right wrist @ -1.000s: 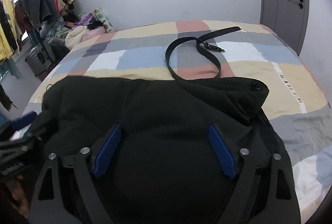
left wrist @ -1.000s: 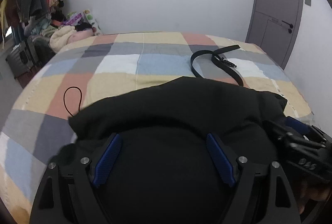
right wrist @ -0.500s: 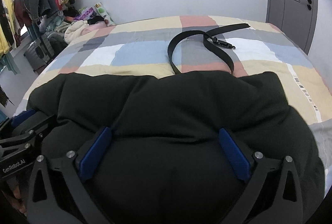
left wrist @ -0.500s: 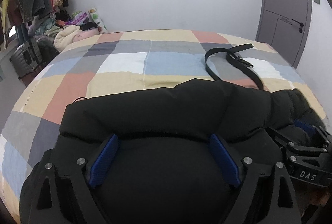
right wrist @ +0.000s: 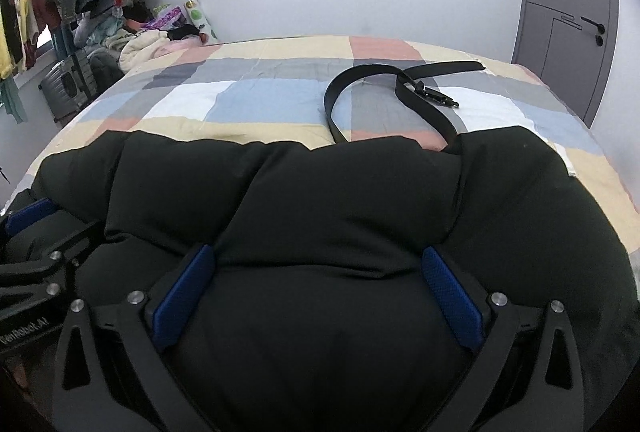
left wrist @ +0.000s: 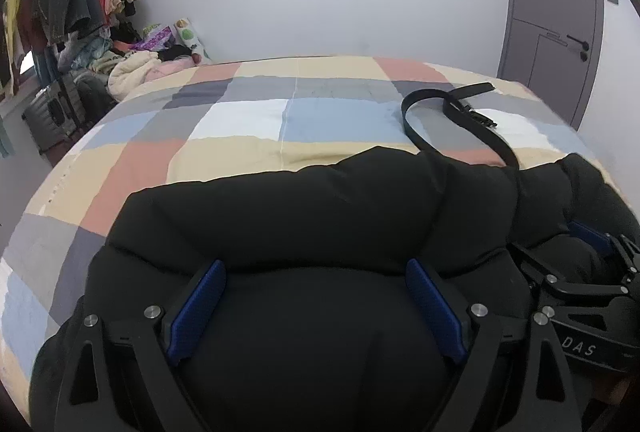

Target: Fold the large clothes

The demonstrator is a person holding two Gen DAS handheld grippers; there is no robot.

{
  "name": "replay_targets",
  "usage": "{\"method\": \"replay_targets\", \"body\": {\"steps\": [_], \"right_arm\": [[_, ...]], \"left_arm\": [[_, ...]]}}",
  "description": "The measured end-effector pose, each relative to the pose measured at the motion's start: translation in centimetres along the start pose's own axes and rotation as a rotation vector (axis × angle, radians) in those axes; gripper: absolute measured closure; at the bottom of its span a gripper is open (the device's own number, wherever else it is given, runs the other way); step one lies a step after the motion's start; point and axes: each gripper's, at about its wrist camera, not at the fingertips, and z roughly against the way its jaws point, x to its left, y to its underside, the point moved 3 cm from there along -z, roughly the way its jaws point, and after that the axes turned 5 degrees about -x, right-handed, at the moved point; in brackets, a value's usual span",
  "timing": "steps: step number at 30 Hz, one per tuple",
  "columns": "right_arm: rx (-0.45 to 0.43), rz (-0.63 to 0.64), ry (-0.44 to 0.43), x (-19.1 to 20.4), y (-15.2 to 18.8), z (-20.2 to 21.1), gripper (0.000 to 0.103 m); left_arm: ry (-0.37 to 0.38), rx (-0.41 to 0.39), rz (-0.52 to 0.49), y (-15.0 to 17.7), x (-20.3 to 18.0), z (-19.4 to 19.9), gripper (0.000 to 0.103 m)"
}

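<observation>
Black padded garment (left wrist: 304, 216) lies bunched on the near part of the checked bed cover (left wrist: 248, 120), its far edge overlapping a black belt (left wrist: 452, 116). Left gripper (left wrist: 316, 296) and right gripper (right wrist: 316, 284) rest side by side on it, fingers spread wide with fabric bulging between them

White "DAS" lettering on the right gripper (left wrist: 592, 256) body at four o'clock in the left wrist view, partly cut "GenRobot.AI" on the left gripper (right wrist: 36, 232) body at eight o'clock in the right wrist view
</observation>
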Motion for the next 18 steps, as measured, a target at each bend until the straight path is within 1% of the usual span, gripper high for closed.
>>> {"method": "replay_targets", "body": {"steps": [2, 5, 8, 10, 14, 18], "right_arm": [[-0.005, 0.003, -0.023, 0.0, 0.0, 0.7, 0.000], [-0.016, 0.021, -0.063, -0.1, -0.4, 2.4, 0.000], [-0.056, 0.066, -0.060, -0.2, -0.5, 4.5, 0.000], [-0.063, 0.083, -0.059, -0.5, -0.3, 5.6, 0.000], [-0.067, 0.039, -0.049, -2.7, 0.1, 7.4, 0.000], [-0.080, -0.029, -0.005, -5.5, 0.2, 8.0, 0.000]], "left_arm": [[-0.001, -0.007, -0.001, 0.2, 0.3, 1.0, 0.012], [-0.022, -0.026, -0.039, 0.5, 0.7, 2.9, 0.012], [-0.024, -0.050, -0.042, 0.6, 1.9, 4.9, 0.012], [-0.022, -0.053, -0.037, 0.6, 2.8, 5.8, 0.012], [-0.027, -0.063, -0.010, 1.0, 4.4, 7.1, 0.012], [-0.061, -0.054, -0.019, 1.7, 5.3, 7.1, 0.012]]}}
